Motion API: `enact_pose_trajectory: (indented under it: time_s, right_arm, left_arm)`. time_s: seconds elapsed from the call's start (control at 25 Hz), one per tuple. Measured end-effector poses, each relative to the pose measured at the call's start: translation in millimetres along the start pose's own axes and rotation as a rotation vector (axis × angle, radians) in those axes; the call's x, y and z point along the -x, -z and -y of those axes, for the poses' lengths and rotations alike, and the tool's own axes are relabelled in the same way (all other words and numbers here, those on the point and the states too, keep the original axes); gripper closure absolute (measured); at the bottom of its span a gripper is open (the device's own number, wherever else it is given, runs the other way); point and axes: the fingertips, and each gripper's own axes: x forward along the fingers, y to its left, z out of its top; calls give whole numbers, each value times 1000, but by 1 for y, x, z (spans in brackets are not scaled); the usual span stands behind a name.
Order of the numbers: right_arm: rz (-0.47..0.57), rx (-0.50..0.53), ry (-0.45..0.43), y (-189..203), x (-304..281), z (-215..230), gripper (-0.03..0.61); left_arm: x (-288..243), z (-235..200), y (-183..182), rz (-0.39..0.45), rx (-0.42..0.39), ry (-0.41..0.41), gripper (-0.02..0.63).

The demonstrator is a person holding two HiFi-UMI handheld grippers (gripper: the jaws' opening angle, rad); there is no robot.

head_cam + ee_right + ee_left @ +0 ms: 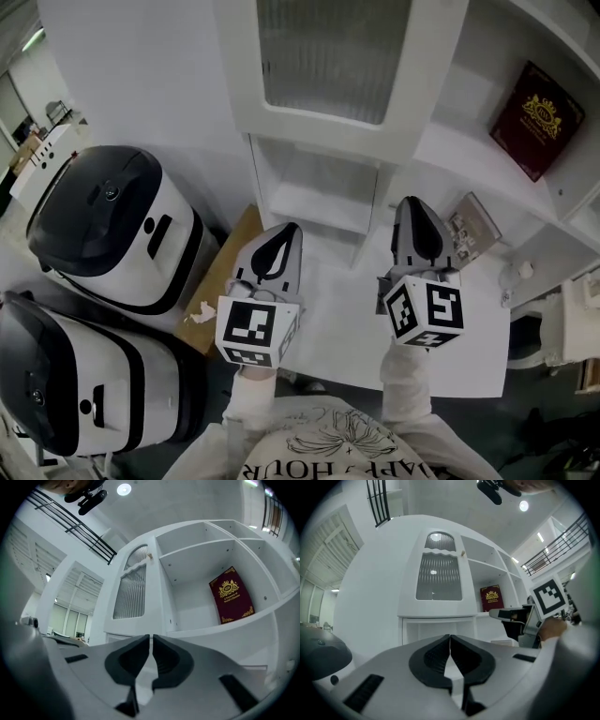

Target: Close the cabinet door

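The white cabinet door with its ribbed glass pane stands swung out from the cabinet, above and ahead of both grippers. It also shows in the left gripper view as the door and in the right gripper view as the door, with a small knob near its top edge. My left gripper is shut on nothing and points at the low shelf under the door. My right gripper is shut and empty too, a little to the right, apart from the door. Their jaws are closed at the left gripper and the right gripper.
A dark red book leans in an open shelf compartment to the right. A small framed item lies on the white counter. Two black-and-white appliances stand at the left, beside a brown board.
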Motion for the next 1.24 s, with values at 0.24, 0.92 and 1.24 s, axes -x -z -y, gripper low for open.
enact_pose_trajectory:
  time_s: [0.24, 0.92, 1.24]
  right_arm:
    - [-15, -2, 37, 2, 15, -6, 568]
    - [-59, 8, 146, 11, 41, -21, 569]
    - [-62, 24, 170, 11, 49, -27, 569]
  left_arm:
    - [-1, 4, -7, 17, 8, 46, 609]
    - [13, -9, -13, 36, 14, 89, 609]
    - [19, -12, -12, 40, 25, 104, 609]
